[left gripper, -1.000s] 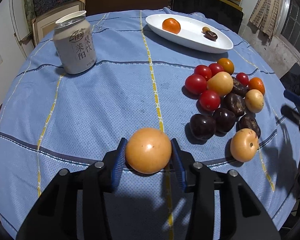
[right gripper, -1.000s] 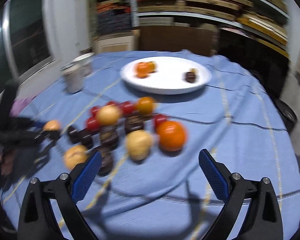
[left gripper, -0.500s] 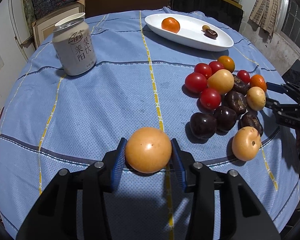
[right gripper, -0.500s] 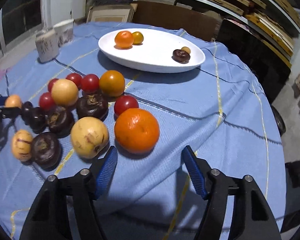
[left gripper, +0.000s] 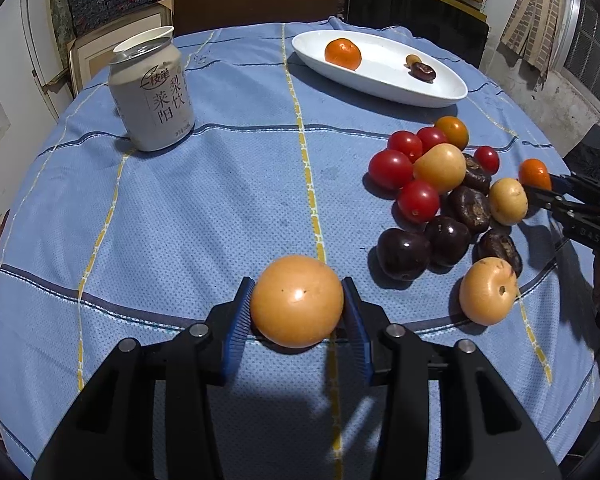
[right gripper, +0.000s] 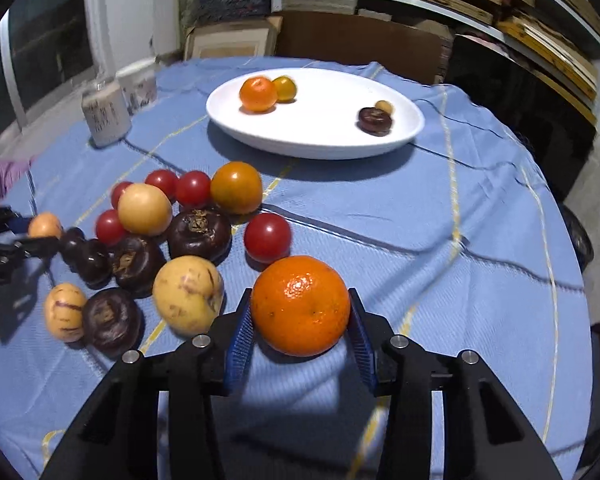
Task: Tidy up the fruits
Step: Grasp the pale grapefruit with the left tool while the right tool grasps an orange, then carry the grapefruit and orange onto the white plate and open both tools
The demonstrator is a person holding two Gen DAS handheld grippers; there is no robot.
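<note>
My left gripper [left gripper: 297, 308] is shut on a pale orange round fruit [left gripper: 297, 301], just above the blue cloth near the table's front edge. My right gripper [right gripper: 300, 320] is closed around an orange mandarin [right gripper: 300, 305] that rests on the cloth; both pads touch it. It also shows in the left wrist view [left gripper: 534, 174]. A white oval plate [right gripper: 320, 140] at the back holds a mandarin [right gripper: 258, 94], a small orange tomato, a dark fruit [right gripper: 375, 120] and a small yellow one. A pile of red tomatoes, dark fruits and yellow fruits [left gripper: 440, 200] lies between.
A drink can [left gripper: 152, 94] stands at the back left with a paper cup behind it. A loose yellow fruit [left gripper: 488, 291] lies near the front right edge. Shelves, boxes and a dark chair stand behind the round table.
My right gripper moved forward and down onto the mandarin and closed its jaws on it. My left gripper stayed in place with its fruit.
</note>
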